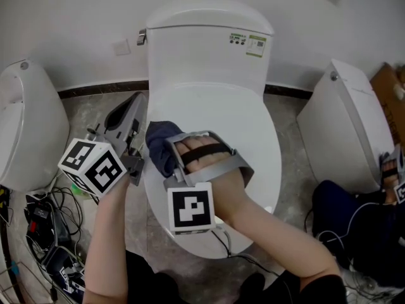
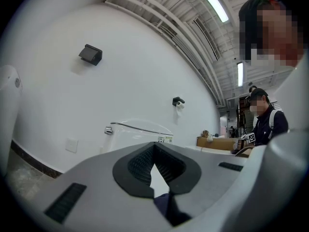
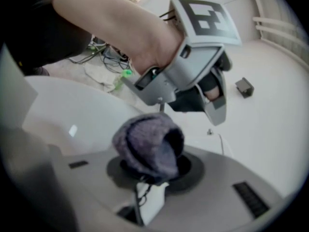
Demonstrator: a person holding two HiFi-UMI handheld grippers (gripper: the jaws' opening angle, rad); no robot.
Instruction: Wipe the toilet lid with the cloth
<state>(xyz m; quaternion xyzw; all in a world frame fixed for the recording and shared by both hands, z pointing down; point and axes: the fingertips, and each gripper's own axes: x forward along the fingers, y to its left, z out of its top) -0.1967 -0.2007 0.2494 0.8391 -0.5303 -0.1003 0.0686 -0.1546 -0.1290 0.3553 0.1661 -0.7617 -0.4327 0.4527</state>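
Right gripper is clamping the bunched cloth at the left edge of the lid, left gripper is idling alongside, jaws nearly together on nothing, so I'd be pressing the cloth flat and sweeping in overlapping strokes.

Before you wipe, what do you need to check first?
1. Cloth held tight: ok. The right gripper has its jaws shut on the bunched blue cloth.
2. Lid down: ok. The toilet lid is closed.
3. Cloth over the lid: ok, it is at the lid's left side.
4. Cloth pressing on the lid: cannot tell.
5. Left gripper out of the way: ok. It sits beside the lid's left edge, jaws together, holding nothing.
6. Lid free of other things: ok. Only the cloth and the right gripper are over it.
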